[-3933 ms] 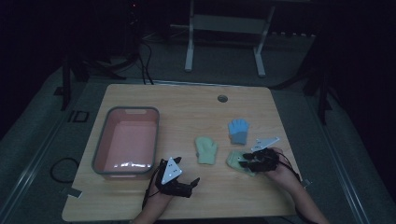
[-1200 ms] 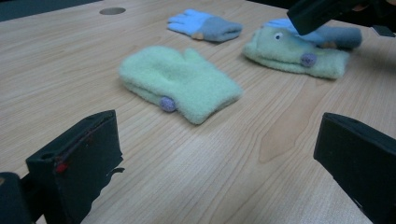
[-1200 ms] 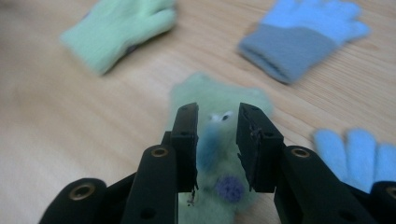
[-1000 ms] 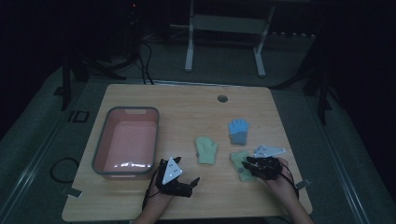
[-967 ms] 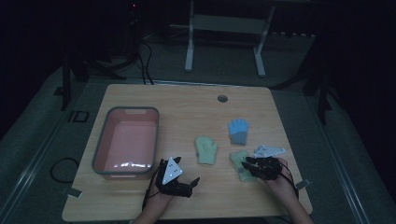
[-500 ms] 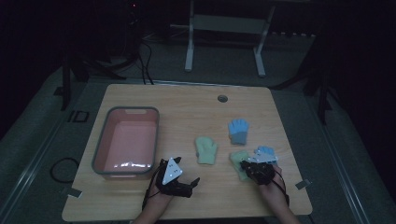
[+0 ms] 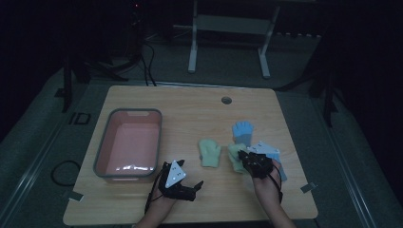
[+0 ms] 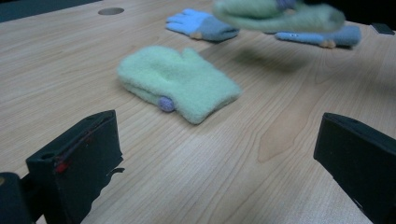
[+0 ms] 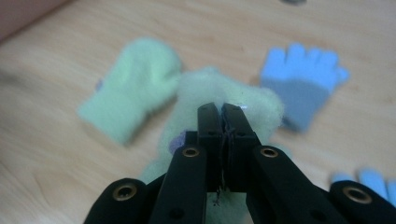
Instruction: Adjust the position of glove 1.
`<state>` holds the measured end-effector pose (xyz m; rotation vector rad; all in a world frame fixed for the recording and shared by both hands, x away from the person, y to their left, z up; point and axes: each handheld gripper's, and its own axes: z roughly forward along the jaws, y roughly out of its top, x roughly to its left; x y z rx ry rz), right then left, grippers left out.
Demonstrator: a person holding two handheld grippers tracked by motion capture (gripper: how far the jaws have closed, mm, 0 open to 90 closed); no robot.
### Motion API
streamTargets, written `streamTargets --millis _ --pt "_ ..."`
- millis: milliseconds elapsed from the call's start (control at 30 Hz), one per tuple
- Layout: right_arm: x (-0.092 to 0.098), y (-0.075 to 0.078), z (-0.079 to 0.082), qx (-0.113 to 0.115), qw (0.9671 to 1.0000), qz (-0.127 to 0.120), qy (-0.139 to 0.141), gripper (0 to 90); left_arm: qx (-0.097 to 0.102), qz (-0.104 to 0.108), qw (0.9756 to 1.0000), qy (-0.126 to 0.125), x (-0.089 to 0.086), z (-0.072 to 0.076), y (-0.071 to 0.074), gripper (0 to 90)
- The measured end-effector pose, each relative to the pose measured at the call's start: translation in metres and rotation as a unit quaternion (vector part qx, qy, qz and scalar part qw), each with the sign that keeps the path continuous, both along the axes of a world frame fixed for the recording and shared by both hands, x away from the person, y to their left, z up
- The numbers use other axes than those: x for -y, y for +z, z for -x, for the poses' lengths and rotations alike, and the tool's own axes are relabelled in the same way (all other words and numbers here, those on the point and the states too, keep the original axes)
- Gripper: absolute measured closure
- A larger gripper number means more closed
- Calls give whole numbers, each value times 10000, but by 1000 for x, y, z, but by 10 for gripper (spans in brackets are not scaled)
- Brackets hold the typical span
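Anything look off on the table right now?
Nothing stands out. The right gripper is shut on a green mitten, lifted off the table; its mate and two blue gloves lie flat, the pink bin sits square.

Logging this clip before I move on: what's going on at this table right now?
A person works with a hand-held gripper in each hand. The right hand-held gripper is shut on a green mitten, which the left gripper view shows lifted off the table. The left hand-held gripper rests open nearby. A second green mitten and two blue gloves lie on the wood. The pink bin holds no mitten or glove so far.
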<state>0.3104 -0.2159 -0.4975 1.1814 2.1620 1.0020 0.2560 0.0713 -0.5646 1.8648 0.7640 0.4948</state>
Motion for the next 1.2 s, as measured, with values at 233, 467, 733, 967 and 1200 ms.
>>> streamTargets --millis 233,467,733,967,1200 --pt "-27 21 -11 206 9998 -69 44 876 10 4 10000 -6 0 0 0 9" --pt "-54 28 -17 242 9995 -150 114 876 13 12 10000 -10 0 0 0 9" --pt "-87 22 -19 222 9996 -133 122 876 11 25 10000 -14 -1 0 0 9" --pt "-95 10 -24 108 9999 -75 41 876 7 47 10000 -24 -1 0 0 9" --pt "-97 -6 -28 -52 10000 9 -31 875 -2 64 10000 -13 -1 0 0 9"
